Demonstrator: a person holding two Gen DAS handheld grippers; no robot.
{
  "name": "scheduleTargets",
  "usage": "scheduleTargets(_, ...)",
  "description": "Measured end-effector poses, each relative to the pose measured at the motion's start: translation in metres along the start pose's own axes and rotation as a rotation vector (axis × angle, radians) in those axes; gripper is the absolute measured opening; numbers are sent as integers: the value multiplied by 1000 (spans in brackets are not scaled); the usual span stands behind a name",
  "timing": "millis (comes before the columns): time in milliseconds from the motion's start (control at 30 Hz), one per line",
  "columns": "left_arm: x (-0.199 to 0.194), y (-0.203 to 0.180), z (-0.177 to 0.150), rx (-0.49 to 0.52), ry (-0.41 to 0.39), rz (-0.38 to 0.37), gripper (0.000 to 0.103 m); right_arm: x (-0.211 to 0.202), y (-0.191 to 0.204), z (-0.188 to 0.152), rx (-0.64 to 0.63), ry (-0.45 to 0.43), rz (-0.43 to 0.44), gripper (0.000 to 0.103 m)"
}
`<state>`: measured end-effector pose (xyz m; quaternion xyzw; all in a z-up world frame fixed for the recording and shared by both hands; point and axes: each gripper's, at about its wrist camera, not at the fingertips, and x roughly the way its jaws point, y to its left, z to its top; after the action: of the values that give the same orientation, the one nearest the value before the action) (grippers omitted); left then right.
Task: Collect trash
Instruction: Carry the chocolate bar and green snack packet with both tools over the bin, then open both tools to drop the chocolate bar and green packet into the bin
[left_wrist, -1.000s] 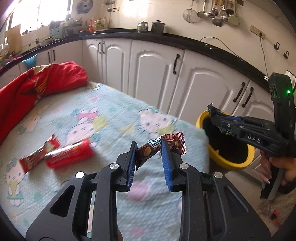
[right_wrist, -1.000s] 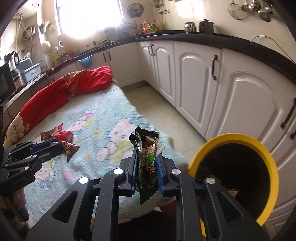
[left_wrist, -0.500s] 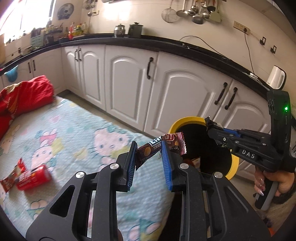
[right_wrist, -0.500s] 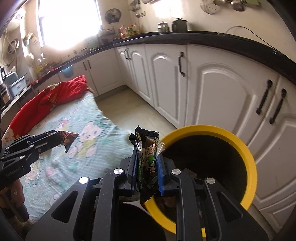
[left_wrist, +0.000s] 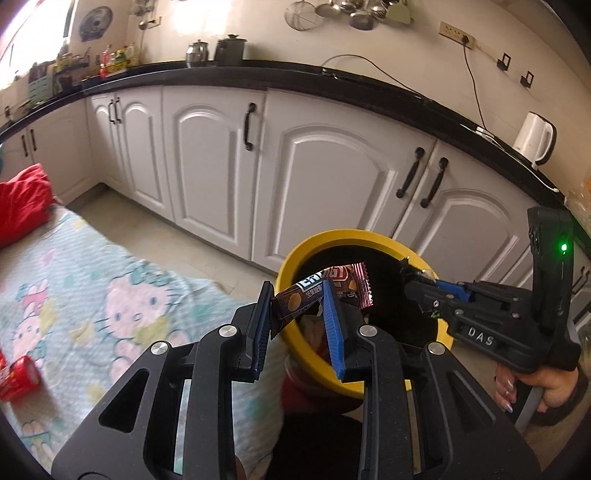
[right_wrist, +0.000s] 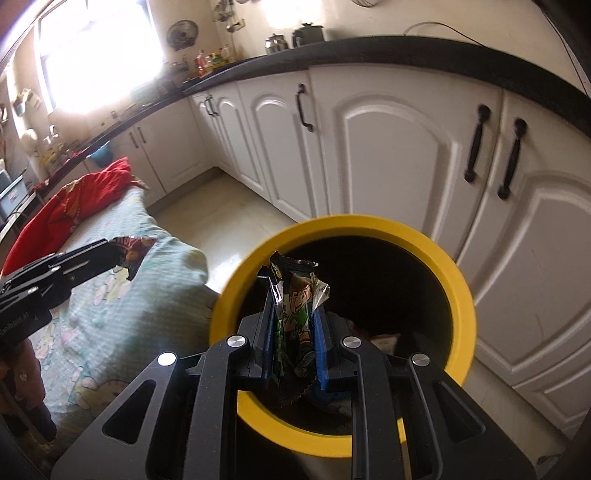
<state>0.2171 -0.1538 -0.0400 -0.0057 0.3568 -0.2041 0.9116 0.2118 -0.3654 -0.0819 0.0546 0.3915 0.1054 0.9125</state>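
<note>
Brown energy-bar wrapper (left_wrist: 317, 291) sits clamped in your left gripper (left_wrist: 297, 317), long axis running 8 to 2 o'clock, over the yellow bin (left_wrist: 291, 258) rim. Your right gripper (right_wrist: 294, 339) pinches the green cartoon wrapper (right_wrist: 295, 314) upright, long axis 12 to 6, above the bin mouth.

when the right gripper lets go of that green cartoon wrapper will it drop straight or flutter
The green wrapper looks thin, crinkled and empty, so it is probably very light and may flutter. Pinched in the right gripper directly over the yellow bin, it should still land inside.
</note>
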Motion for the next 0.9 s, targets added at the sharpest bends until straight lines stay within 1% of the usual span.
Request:
scheduleTargets(233,26,-18,4,21,28,-26,20,8,-23,-12,54,31,-18,18)
scheduleTargets(567,60,-33,7,28,75,-54,21,20,-40,-23,95,66,-34,20)
scheduleTargets(667,70,-37,6,29,93,-60,22,23,-43,-26,105,73,-42,24)
scheduleTargets(867,83,-40,9,25,112,-54,27,27,-47,-26,114,72,-56,35)
scheduleTargets(900,84,-39,10,21,115,-54,33,26,-47,-27,113,71,-58,38)
